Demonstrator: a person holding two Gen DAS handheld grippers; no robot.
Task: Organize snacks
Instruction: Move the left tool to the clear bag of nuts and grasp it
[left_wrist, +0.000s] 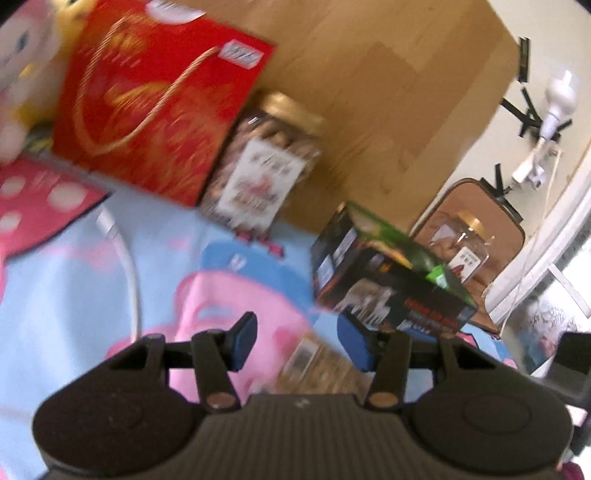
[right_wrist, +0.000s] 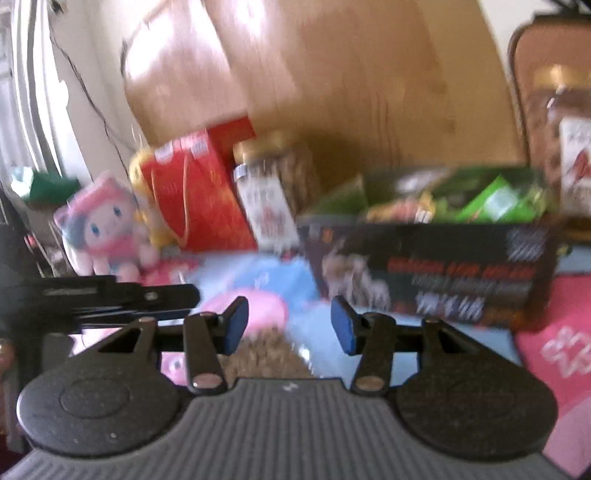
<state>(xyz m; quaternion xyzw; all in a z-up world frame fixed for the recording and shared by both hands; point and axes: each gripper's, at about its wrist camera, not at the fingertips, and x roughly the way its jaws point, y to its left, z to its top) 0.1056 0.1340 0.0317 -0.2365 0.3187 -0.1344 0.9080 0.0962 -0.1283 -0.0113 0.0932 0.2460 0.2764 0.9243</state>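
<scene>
On a blue-and-pink cartoon blanket (left_wrist: 74, 258), a red gift box (left_wrist: 159, 110) with gold swirls stands against a wooden headboard (left_wrist: 369, 92), a gold-lidded clear jar (left_wrist: 266, 162) packed with brown snacks just beside it. Further right, an open dark carton (right_wrist: 436, 280) holds green and yellow packets (right_wrist: 491, 199), with a second gold-lidded jar (right_wrist: 569, 147) behind. Both the left gripper (left_wrist: 299, 339) and right gripper (right_wrist: 290, 325) gape wide and empty above a blurred brown snack pack (right_wrist: 266, 350).

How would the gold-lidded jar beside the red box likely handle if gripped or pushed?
The jar looks like clear rigid plastic, so probably stiff but smooth and slippery. It seems packed full, so likely fairly heavy. Standing tall on soft bedding, it may tip if pushed high.
</scene>
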